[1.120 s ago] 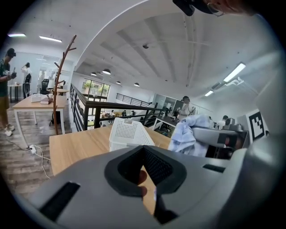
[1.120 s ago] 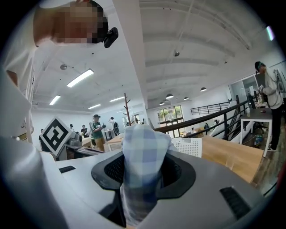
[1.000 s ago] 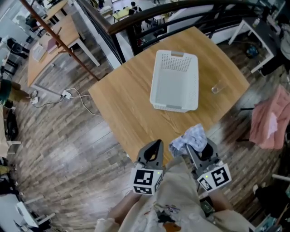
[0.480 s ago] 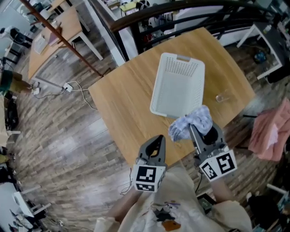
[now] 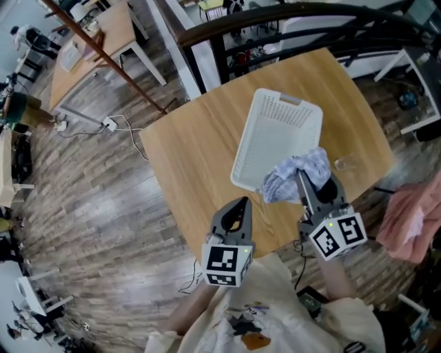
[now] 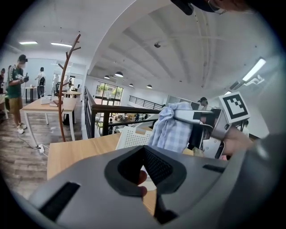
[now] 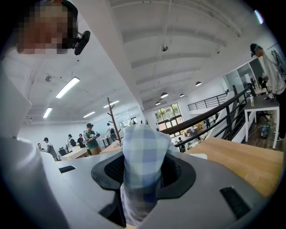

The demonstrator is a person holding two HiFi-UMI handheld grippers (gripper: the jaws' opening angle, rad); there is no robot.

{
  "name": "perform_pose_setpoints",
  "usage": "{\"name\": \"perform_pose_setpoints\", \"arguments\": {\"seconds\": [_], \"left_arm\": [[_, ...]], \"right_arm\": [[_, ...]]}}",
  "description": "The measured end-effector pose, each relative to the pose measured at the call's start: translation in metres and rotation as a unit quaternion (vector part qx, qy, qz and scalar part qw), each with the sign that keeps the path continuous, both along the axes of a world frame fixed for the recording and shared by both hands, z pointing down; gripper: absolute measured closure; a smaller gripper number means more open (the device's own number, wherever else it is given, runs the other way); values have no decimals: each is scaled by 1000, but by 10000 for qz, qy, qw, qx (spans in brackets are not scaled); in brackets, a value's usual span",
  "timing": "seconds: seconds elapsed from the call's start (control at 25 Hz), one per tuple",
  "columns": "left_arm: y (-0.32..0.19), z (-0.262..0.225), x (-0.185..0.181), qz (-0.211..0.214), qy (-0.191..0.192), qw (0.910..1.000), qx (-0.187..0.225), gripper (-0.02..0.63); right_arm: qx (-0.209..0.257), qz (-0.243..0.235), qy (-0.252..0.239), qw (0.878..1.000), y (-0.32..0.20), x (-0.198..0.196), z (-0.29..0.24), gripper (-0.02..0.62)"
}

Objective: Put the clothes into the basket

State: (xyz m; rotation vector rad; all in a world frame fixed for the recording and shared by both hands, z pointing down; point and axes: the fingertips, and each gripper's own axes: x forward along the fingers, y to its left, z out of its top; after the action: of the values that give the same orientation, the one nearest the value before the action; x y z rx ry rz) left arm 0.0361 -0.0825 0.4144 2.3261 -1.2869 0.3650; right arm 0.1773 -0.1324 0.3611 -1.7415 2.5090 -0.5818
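Observation:
A white perforated basket (image 5: 279, 134) lies on the wooden table (image 5: 193, 158). My right gripper (image 5: 308, 180) is shut on a bunched blue-and-white checked cloth (image 5: 295, 174), which hangs over the basket's near right corner. In the right gripper view the cloth (image 7: 143, 154) fills the space between the jaws. The left gripper (image 5: 240, 205) hovers over the table's near edge, left of the basket, its tips together and nothing in them. From the left gripper view I see the cloth (image 6: 172, 125) and the basket (image 6: 132, 136) behind it.
A small clear glass (image 5: 342, 164) stands on the table just right of the basket. A pink garment (image 5: 413, 220) hangs off to the right, beyond the table. A dark railing (image 5: 275, 17) runs behind the table. A cable (image 5: 110, 125) lies on the floor at left.
The right gripper has carried the cloth forward from the table's near edge to the basket's near right corner. The left gripper has stayed at the near edge.

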Motion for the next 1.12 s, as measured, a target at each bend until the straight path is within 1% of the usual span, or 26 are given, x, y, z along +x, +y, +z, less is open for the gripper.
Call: {"name": "perform_pose_setpoints", "arguments": {"seconds": [0.24, 0.44, 0.64, 0.8, 1.12], "left_arm": [[-22, 9, 6, -188, -40, 9998, -100, 606], [-34, 18, 6, -267, -32, 9995, -185, 606], [-40, 31, 11, -240, -54, 9993, -297, 606], [-45, 38, 14, -235, -87, 9990, -374, 606], [-56, 61, 14, -286, -120, 9978, -581, 606]], "right_arm": [[-295, -133, -88, 9994, -36, 2, 19, 422], [-592, -129, -211, 9979, -57, 1, 37, 422], [-877, -100, -116, 9960, -68, 2, 57, 422], [-1097, -88, -232, 9937, -72, 3, 74, 422], [-1528, -61, -278, 9879, -87, -1, 113, 422]]}}
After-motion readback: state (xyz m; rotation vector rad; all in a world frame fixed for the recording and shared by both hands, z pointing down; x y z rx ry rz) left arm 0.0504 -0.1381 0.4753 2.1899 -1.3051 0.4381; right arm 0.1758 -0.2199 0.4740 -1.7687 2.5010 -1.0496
